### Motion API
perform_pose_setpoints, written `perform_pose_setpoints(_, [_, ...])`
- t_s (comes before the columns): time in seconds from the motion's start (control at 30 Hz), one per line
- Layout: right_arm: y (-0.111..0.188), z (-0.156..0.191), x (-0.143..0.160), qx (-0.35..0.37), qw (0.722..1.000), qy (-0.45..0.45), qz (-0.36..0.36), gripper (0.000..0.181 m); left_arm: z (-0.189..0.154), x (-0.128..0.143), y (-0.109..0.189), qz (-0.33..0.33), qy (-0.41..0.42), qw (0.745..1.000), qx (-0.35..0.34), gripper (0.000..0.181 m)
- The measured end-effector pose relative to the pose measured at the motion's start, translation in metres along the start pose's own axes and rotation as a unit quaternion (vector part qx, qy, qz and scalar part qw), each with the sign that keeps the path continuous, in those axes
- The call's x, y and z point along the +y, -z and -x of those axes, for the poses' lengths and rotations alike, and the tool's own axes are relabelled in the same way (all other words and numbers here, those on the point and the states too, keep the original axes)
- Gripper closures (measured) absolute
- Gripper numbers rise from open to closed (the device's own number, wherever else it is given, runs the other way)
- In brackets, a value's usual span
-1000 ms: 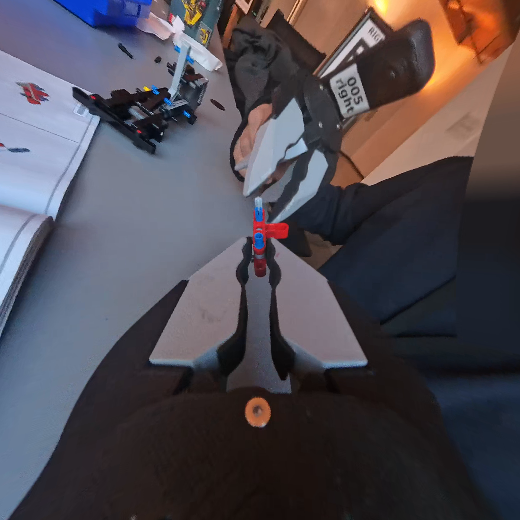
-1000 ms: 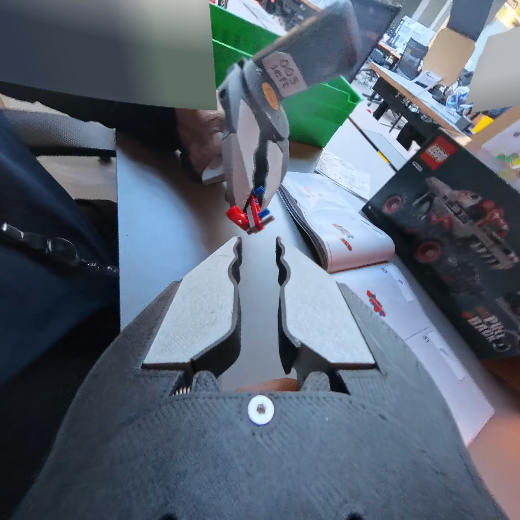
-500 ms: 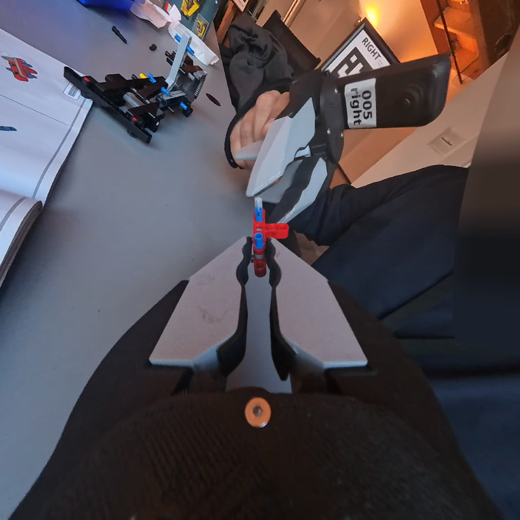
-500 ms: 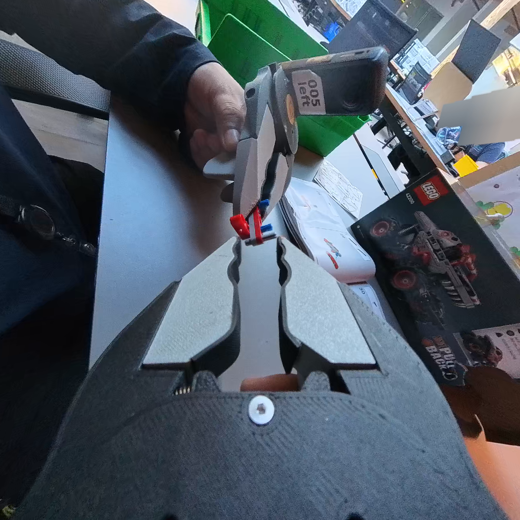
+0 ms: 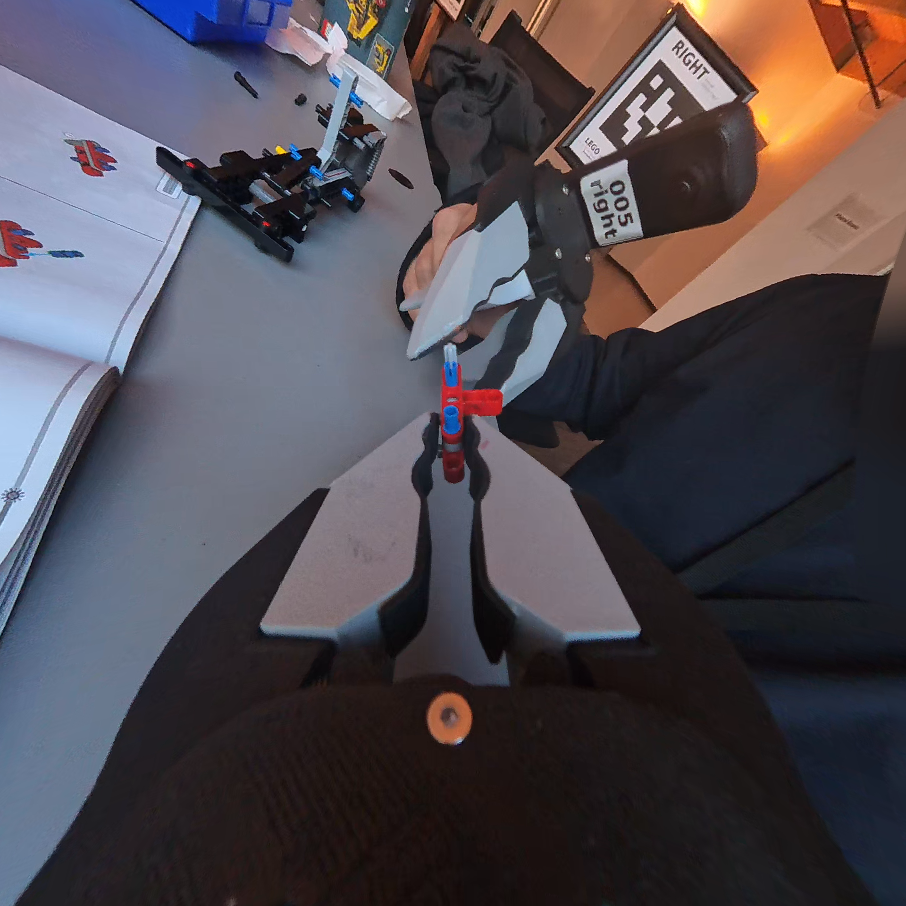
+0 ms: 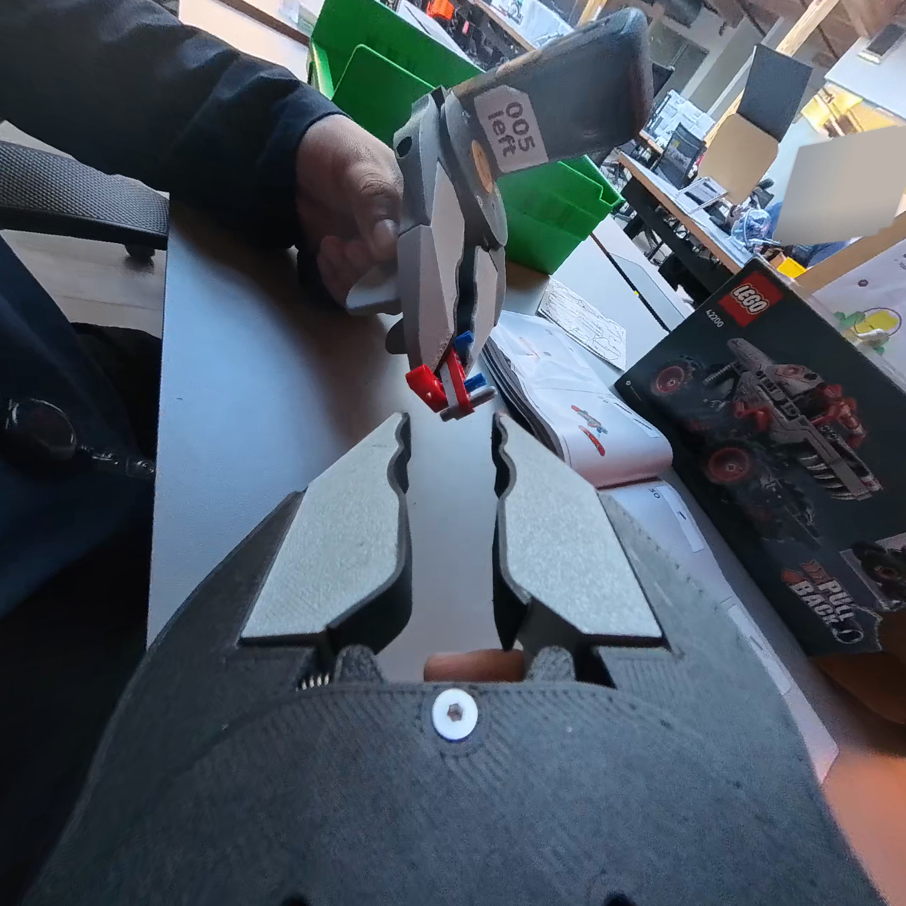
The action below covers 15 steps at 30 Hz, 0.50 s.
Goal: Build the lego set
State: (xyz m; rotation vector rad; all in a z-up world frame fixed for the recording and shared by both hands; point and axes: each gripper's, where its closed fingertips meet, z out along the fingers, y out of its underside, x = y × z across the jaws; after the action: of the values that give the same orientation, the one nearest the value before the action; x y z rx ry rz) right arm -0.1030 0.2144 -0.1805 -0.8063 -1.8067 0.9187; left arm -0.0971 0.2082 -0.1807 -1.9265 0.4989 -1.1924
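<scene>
My left gripper [image 5: 451,431] is shut on a small red sub-assembly [image 5: 453,407] with blue pins and a grey axle, held above the grey table [image 5: 255,343]. The same piece [image 6: 448,385] shows in the right wrist view, sticking out of the left gripper's tips just beyond my right gripper [image 6: 448,431]. My right gripper is open and empty. In the left wrist view it [image 5: 470,363] faces the piece's far end, its fingers either side of the axle tip. A black partly built chassis [image 5: 274,191] with a grey beam lies farther off on the table.
An open instruction booklet [image 5: 63,255] lies at the left; it also shows in the right wrist view [image 6: 578,412]. The set's dark box [image 6: 784,441] stands at the right. Green bins [image 6: 529,196] sit behind. A blue bin [image 5: 220,19] and loose black pins [image 5: 245,83] lie far off. My two grippers' fingertips are within a few centimetres of each other.
My right gripper has opened a little wider and drawn back slightly from the red piece. The left gripper keeps its hold on the piece and has tilted slightly.
</scene>
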Motion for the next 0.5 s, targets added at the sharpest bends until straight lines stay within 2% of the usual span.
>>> perform_pose_setpoints(0.5, [0.0027,-0.0064,-0.0031,0.027,1.0,0.003,-0.007,0.151,-0.0033,0.0009,-0.0024,0.003,-0.009,1.0,0.002,0.175])
